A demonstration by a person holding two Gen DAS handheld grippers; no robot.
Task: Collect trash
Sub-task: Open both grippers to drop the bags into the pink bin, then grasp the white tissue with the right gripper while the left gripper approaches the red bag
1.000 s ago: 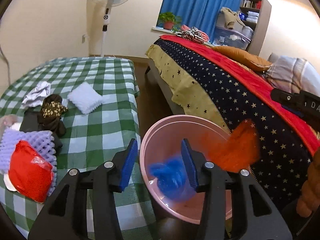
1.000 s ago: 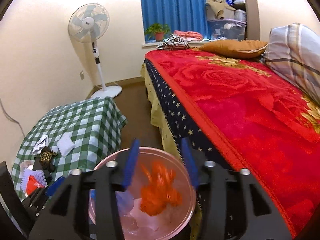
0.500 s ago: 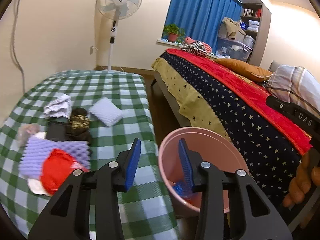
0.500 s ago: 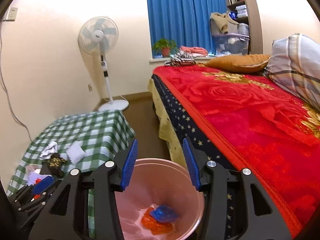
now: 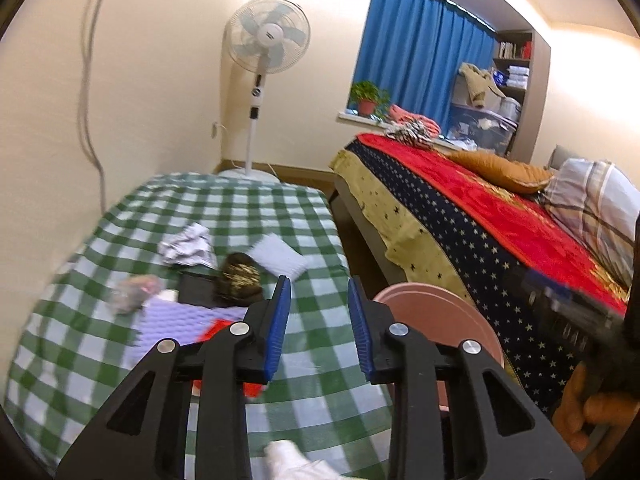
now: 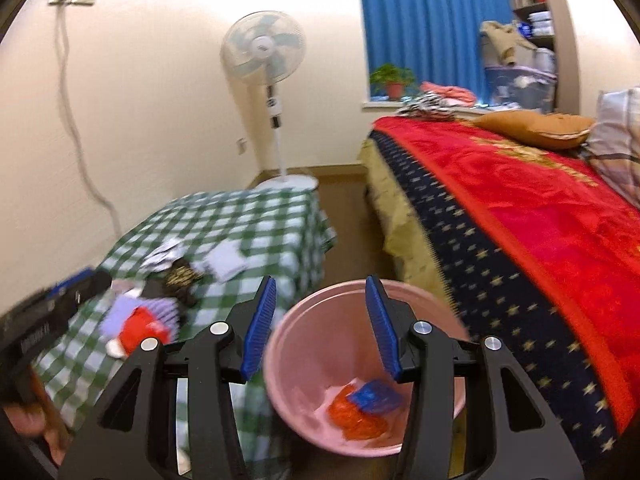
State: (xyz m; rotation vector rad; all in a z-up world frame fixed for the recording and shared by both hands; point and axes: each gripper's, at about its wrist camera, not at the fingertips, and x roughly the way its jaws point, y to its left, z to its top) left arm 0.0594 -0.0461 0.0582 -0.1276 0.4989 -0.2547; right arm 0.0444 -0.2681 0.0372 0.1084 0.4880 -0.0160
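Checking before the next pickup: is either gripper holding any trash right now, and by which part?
Nothing is held. The left gripper has bare pads with its jaws closing on air; the right gripper stands open and empty above the pink bin.

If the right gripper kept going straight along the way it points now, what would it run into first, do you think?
Most likely the pink bin: the right gripper, its jaws empty, points down into the bin's mouth, toward the orange wrapper and blue wrapper at the bottom. Depth is hard to judge in this fisheye view.
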